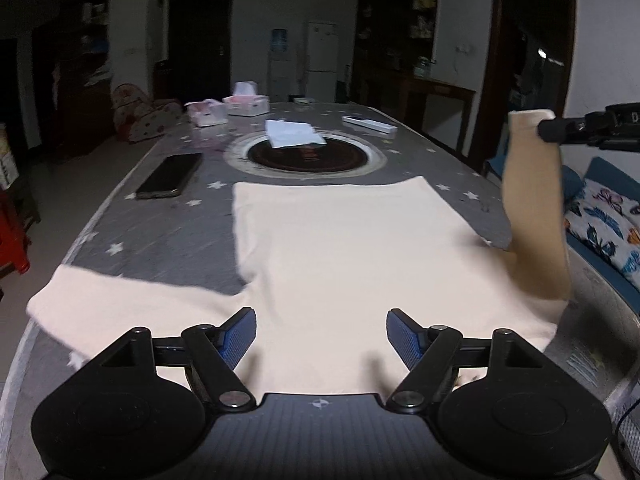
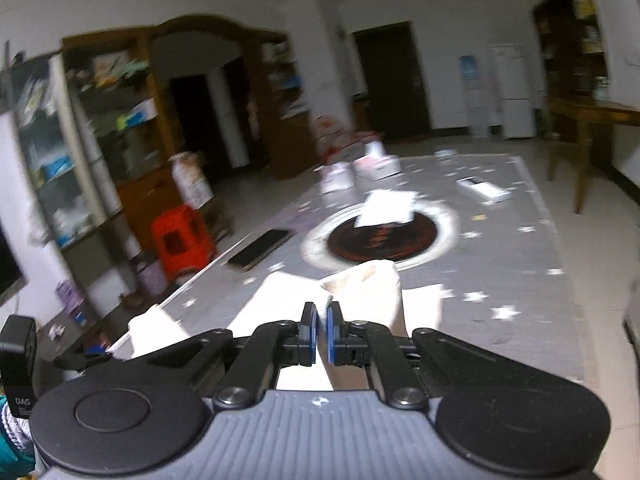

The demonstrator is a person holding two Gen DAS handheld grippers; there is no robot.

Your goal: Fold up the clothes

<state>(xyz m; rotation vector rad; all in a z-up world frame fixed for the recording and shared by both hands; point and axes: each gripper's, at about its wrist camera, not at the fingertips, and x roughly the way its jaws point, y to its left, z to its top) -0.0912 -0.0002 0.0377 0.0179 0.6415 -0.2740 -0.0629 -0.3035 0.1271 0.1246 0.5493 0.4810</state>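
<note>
A cream long-sleeved top lies spread on the grey star-patterned table. Its left sleeve stretches flat toward the table's left edge. My left gripper hovers open over the near part of the top, with cloth under it and nothing pinched. The right sleeve is lifted upright at the right side. My right gripper holds its cuff. In the right wrist view the right gripper is shut on the sleeve cuff, which bunches above the blue pads.
A black phone lies left of the top. A round dark hotplate with white paper on it sits mid-table. Pink-and-white boxes and a white remote lie further back. A sofa stands at the right, a red stool on the floor.
</note>
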